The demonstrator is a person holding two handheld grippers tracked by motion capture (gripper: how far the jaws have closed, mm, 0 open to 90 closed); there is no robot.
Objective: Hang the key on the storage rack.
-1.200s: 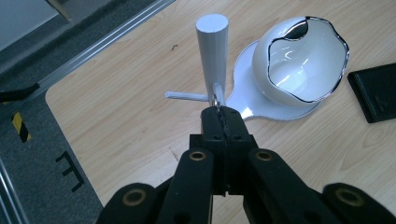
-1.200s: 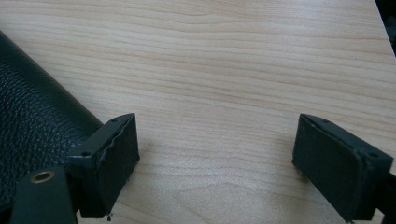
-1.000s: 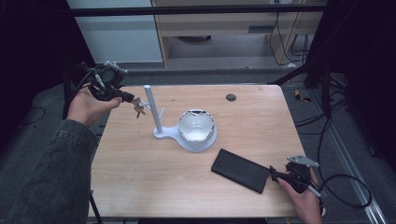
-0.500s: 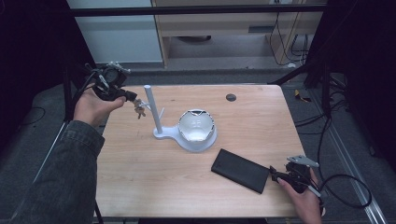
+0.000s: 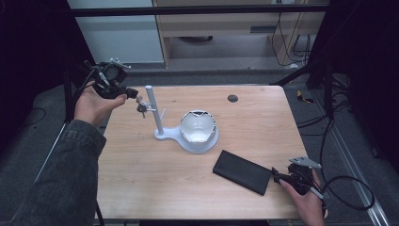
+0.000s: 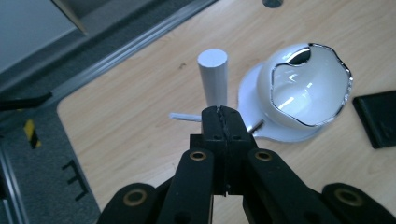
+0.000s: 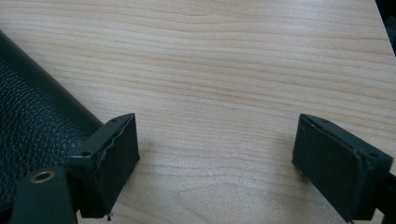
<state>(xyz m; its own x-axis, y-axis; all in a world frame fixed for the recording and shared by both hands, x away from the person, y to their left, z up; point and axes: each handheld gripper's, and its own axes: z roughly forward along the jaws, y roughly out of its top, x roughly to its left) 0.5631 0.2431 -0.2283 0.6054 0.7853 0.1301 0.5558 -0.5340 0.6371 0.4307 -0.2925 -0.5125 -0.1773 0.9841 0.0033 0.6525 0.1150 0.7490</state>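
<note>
Hovering at the far left corner of the wooden table [image 5: 141,174], the left gripper [image 5: 133,92] is held in the person's left hand [image 5: 94,106], its jaws pressed fully together; in the left gripper view the tips [image 6: 223,116] meet with no visible gap, and whether they pinch anything there cannot be told. Just right of the tips, a small bunch of keys [image 5: 141,108] hangs at a thin side peg of the white stand [image 5: 162,134] (its upright post [image 6: 213,77] rises directly beyond the clenched jaws in the left gripper view). The stand's base carries a white bowl-shaped dish [image 5: 198,128] with a wavy rim, near the table's middle. Farther right and nearer, a black leather-textured case [image 5: 242,172] lies flat on the wood. At the near right corner, the right gripper [image 5: 277,177] rests low by the case's right end, jaws spread wide apart and empty; its left pad [image 7: 114,156] sits just beside the case's edge.
</note>
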